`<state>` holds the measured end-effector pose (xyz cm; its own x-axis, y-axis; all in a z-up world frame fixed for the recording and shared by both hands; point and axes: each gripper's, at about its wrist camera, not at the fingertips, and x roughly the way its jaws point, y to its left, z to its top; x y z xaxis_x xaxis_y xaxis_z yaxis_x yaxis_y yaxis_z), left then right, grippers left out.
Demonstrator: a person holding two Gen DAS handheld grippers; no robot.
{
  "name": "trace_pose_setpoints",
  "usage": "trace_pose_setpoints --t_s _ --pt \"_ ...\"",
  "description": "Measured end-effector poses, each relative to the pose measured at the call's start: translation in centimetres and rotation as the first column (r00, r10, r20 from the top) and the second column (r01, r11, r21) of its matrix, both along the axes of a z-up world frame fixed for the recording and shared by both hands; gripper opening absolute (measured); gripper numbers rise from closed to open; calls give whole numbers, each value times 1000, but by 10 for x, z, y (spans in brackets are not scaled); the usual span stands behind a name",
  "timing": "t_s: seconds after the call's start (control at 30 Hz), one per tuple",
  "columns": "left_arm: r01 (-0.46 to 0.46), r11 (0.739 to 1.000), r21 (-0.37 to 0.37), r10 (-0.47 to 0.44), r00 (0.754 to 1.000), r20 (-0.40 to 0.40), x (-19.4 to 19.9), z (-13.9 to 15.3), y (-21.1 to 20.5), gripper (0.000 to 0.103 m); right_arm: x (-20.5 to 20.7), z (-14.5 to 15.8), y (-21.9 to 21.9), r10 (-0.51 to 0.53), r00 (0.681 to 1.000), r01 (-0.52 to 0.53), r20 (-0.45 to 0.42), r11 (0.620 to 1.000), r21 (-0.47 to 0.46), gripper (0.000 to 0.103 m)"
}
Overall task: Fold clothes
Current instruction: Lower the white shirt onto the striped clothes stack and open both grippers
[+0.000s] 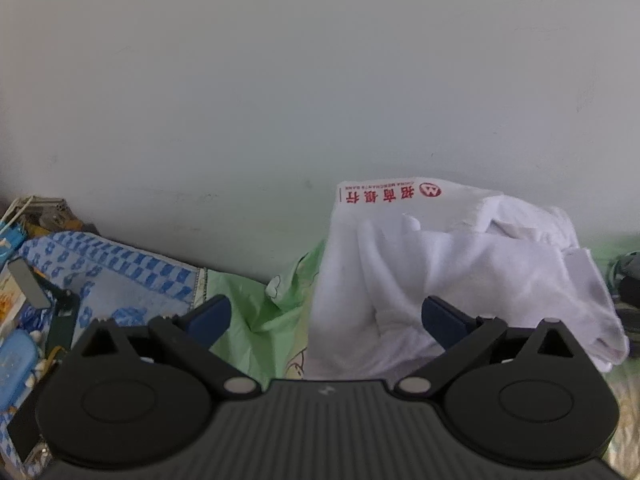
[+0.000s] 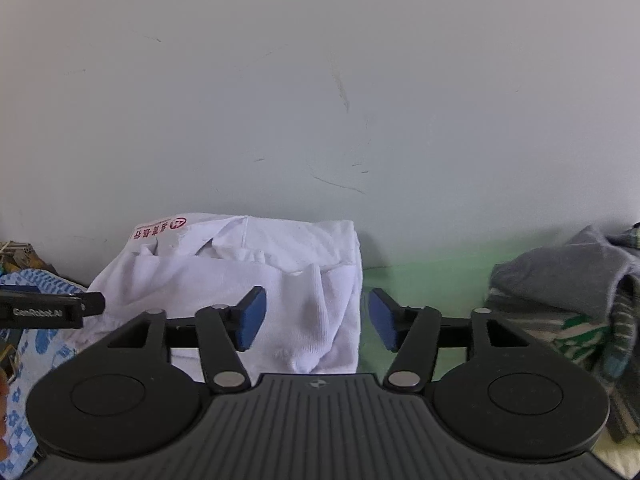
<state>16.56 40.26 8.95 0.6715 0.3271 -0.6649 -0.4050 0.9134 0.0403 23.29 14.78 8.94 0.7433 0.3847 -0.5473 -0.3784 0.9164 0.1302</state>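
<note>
1. At the far left, clutter point(image 1: 24, 220) sits against the wall point(image 1: 280, 80), too blurred to name; a blue-and-white checked cloth point(image 1: 120, 268) lies beside it, with a blue box point(image 1: 16, 364) at the near edge.
2. The surface is a bed with a pale green printed sheet point(image 1: 256, 308), wrinkled where it meets the checked cloth. In the right wrist view the sheet point(image 2: 420, 280) lies flatter and runs back to the wall.
3. The wall is plain and pale grey-white; from the right wrist it point(image 2: 320, 80) shows faint scuffs and scratches.
4. The left hand-held gripper point(image 1: 326, 316) is released, its blue pads point(image 1: 210, 316) wide apart and grasping nothing. One pad lies over the green sheet, the other in front of the white garment.
5. The white garment point(image 1: 440, 264) lies in a loose heap on the sheet, against the wall, with red printed characters point(image 1: 390, 192) on its upper fold. In the right wrist view the garment point(image 2: 248, 264) sits left of centre, a ribbed part hanging toward the camera.
6. The right hand-held gripper point(image 2: 316, 318) is also released; its left pad point(image 2: 252, 318) is in front of the garment, its right pad over bare sheet. Nothing is between them.
7. The left gripper's black body point(image 2: 48, 310) shows at the left edge of that view.
8. At the far right, well apart from the white garment, lies a pile of grey and striped clothes point(image 2: 568, 292).
</note>
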Motion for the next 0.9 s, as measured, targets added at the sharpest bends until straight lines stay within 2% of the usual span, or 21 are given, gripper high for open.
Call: trace_pose_setpoints --t_s 0.17,0.3,0.37,0.53,0.7,0.9 --pt "-24 1000 9 24 1000 0 -24 15 -10 102 -24 2 0 -2 1000 2 -12 1000 0 71" --pt "-18 1000 3 18 1000 -2 -45 14 -19 102 -50 3 -3 -17 1000 17 -2 1000 4 76" --pt "-27 999 -29 27 1000 0 -54 9 -19 102 -64 3 -4 -25 1000 25 2 1000 6 82" --pt "-63 992 -106 63 998 -9 -80 -3 -25 102 -97 4 -9 -42 999 42 12 999 5 89" --pt "-93 989 -112 91 996 -20 -106 -11 -36 102 -131 2 -19 -50 999 51 15 998 -26 91" --pt "-69 995 -75 68 998 -20 -132 -11 -59 102 -158 -4 -26 -87 996 85 -34 994 -74 93"
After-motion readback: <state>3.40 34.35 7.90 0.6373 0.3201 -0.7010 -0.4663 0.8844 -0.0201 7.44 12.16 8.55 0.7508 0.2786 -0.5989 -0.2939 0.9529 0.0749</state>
